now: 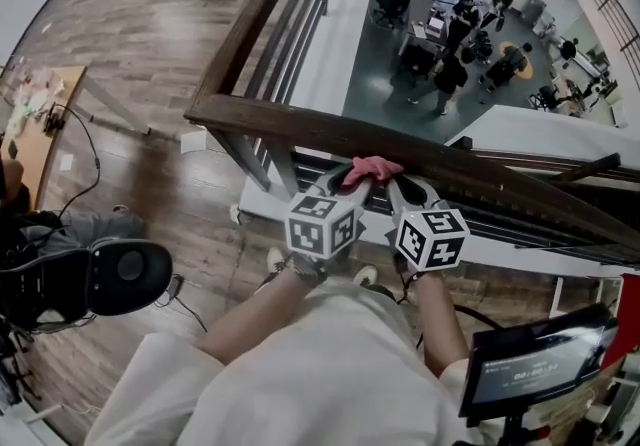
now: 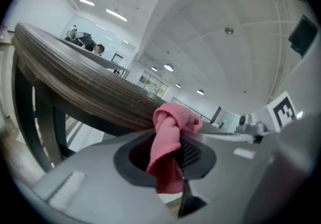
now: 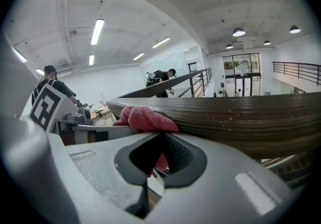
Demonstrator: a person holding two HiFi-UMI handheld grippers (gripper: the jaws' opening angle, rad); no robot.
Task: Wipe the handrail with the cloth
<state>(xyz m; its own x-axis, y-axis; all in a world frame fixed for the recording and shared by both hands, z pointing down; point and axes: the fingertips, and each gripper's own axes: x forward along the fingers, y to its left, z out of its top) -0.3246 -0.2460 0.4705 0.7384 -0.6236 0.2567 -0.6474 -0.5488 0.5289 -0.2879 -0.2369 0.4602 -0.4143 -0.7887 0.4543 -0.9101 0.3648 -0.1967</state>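
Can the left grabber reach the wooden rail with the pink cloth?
Probably yes. The left gripper is clamped on the cloth, which lies on top of the handrail, and nothing stands between them.

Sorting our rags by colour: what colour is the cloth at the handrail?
Pink: the crumpled pink fabric cloth shows best in the left gripper view.

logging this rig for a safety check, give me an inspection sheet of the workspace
surface: wooden handrail on a dark metal railing.
job's things: pink cloth bunched on the handrail.
clutter: table at far left with small items on it; nothing seen on the rail besides the cloth.
grippers: left gripper and right gripper side by side, both shut on the cloth.
cables: black cable looping over the wood floor beside the table.
surroundings: people on the level below; screen at lower right.
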